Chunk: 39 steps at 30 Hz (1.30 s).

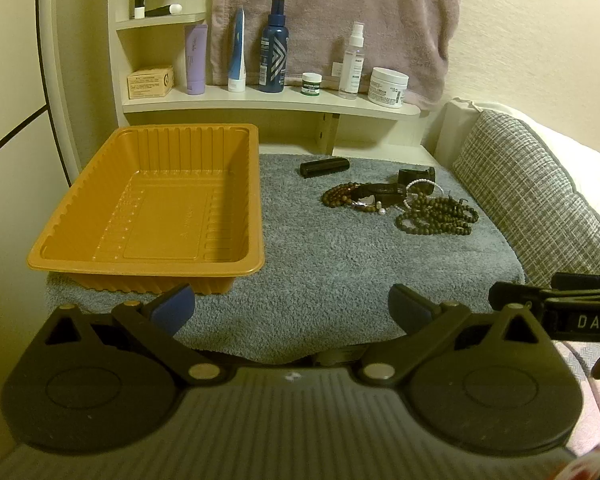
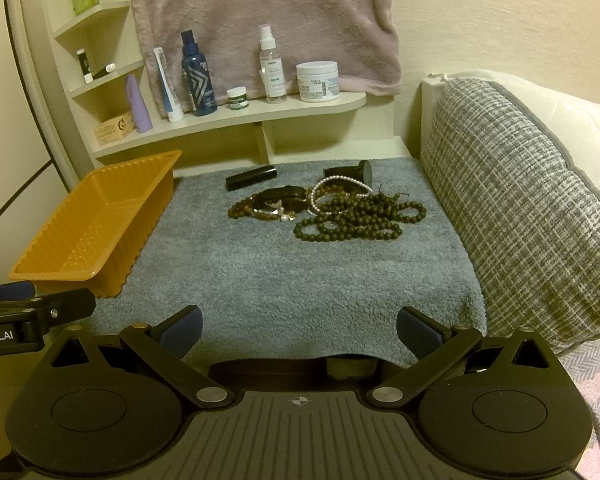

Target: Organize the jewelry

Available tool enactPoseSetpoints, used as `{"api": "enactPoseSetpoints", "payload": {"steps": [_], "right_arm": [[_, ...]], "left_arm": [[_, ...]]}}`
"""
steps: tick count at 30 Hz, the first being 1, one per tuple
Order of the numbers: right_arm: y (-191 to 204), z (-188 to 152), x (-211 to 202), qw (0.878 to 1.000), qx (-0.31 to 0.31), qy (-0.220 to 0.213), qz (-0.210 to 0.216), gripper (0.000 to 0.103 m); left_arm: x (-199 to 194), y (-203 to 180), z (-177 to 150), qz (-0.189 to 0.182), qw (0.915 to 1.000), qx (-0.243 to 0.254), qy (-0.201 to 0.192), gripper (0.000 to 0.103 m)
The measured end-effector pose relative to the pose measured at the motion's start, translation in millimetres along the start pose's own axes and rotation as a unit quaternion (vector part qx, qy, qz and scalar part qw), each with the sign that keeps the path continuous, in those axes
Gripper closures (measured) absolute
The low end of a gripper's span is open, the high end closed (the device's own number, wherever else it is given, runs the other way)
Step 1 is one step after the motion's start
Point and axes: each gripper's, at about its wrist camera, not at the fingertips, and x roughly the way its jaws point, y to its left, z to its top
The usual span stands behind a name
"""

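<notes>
left gripper (image 1: 292,308): wide open, holds nothing | right gripper (image 2: 300,330): wide open, holds nothing | beads (image 2: 352,216): piled on gray towel (image 2: 280,280) | orange tray (image 1: 148,204): empty, left of beads

Bare grey towel (image 2: 284,276) lies open between the orange tray (image 2: 100,216) on the left and the jewelry heap (image 2: 332,208) (cushion (image 2: 520,208) walls the right side).

Tangled bead jewelry (image 2: 340,212) on towel, beside empty orange tray (image 2: 100,216)

Cream wall (image 2: 500,20), curved shelf (image 1: 260,102) of toiletries, hanging mauve towel (image 1: 332,12), grey cushion (image 2: 520,208)
</notes>
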Motion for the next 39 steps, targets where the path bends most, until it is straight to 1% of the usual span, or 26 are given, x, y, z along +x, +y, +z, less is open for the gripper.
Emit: {"api": "enactPoseSetpoints", "payload": {"steps": [39], "right_arm": [[1.0,-0.9,0.2,1.0,0.0,-0.001,0.0,0.0]], "left_arm": [[-1.7,-5.2,1.0,-0.001,1.0,0.003,0.0,0.001]]}}
